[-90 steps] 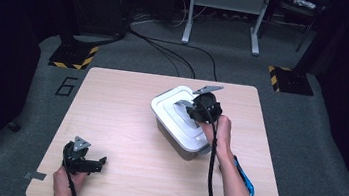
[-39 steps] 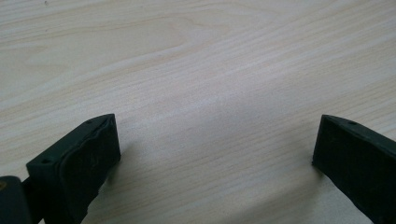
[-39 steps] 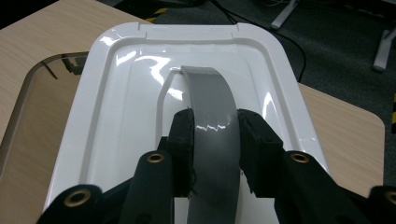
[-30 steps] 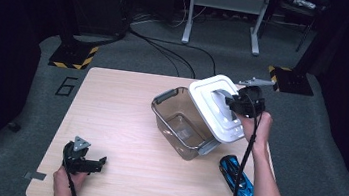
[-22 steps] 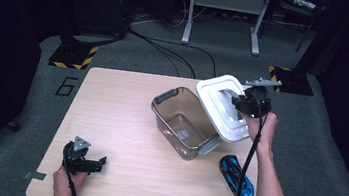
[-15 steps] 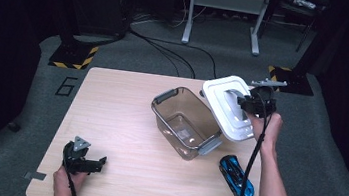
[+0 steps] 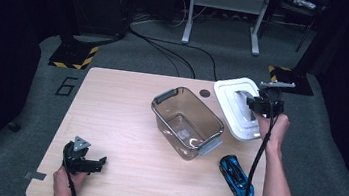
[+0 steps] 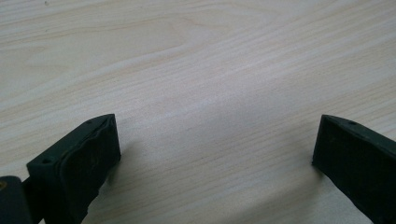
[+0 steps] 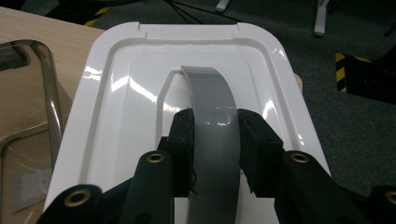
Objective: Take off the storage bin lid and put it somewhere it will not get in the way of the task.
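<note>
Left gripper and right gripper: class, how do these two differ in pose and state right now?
The left gripper rests low on the table at the near left corner; the right gripper is at the far right edge. The left gripper's jaws stand wide open with bare wood between them; the right gripper's are shut on the grey handle of the white lid. Both have black jaws and are hand-held.

The right gripper (image 9: 215,135) is covering the near part of the white lid (image 9: 116,116) and its grey handle (image 9: 212,102). The picture's left edge is cutting off the clear bin (image 9: 28,93). In the high view, something small is lying inside the bin (image 7: 187,122), too small to identify. The lower edge is cutting off the left gripper (image 8: 215,154), leaving only its jaws.
</note>
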Demonstrator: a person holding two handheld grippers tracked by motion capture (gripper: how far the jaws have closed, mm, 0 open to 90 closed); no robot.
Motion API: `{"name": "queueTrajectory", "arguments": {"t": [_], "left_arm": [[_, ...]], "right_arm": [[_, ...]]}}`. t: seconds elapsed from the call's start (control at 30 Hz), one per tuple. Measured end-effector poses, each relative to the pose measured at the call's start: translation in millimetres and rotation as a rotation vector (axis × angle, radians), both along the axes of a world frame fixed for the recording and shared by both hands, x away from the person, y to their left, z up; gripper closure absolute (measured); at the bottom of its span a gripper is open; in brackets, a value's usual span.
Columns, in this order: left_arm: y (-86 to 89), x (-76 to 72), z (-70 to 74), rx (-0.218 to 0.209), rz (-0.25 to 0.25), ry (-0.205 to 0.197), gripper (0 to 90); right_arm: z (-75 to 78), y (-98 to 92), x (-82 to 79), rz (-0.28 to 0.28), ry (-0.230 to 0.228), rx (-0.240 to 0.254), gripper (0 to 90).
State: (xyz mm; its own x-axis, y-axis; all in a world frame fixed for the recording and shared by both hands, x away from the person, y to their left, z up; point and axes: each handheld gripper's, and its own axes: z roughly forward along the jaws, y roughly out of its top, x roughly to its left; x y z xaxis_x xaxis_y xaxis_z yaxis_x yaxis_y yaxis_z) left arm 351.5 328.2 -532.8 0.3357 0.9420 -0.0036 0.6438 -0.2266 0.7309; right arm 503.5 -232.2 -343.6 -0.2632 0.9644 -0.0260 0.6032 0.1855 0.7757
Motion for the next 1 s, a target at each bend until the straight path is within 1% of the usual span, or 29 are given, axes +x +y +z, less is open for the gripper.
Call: {"name": "queueTrajectory", "arguments": {"t": [0.03,0.13,0.27,0.4,0.43,0.53,0.63,0.7,0.8,1.0], "left_arm": [[0.0,0.0,0.1,0.001,0.0,0.0,0.8],[0.0,0.0,0.0,0.0,0.0,0.0,0.8],[0.0,-0.1,0.0,0.001,-0.001,-0.001,0.8],[-0.1,-0.1,0.0,0.001,-0.001,-0.001,1.0],[-0.1,-0.1,0.0,0.001,0.0,-0.001,1.0],[-0.1,-0.2,0.0,0.002,0.0,-0.002,1.0],[-0.1,-0.2,0.0,0.001,0.0,-0.001,1.0],[-0.1,-0.2,0.1,0.002,-0.001,-0.001,1.0],[-0.1,-0.1,0.0,0.001,-0.001,-0.001,1.0],[-0.1,-0.1,0.1,0.002,0.0,-0.001,1.0]], "right_arm": [[-1.4,-1.8,0.9,0.001,-0.001,-0.004,67.3],[-6.0,-5.0,3.3,-0.02,0.01,0.003,67.3],[-14.8,-9.3,6.7,-0.036,0.012,-0.006,67.3],[-23.6,-12.0,10.5,-0.049,0.025,-0.014,67.2],[-25.7,-11.7,11.3,-0.052,0.025,-0.011,67.2],[-31.6,-10.4,13.8,-0.054,0.037,-0.023,67.2],[-39.2,-8.4,17.3,-0.058,0.037,-0.029,67.1],[-43.6,-7.0,19.3,-0.068,0.043,-0.021,67.2],[-50.4,-6.6,22.2,-0.065,0.036,-0.022,67.1],[-65.2,-5.0,27.8,-0.087,0.054,-0.013,67.1]]}}
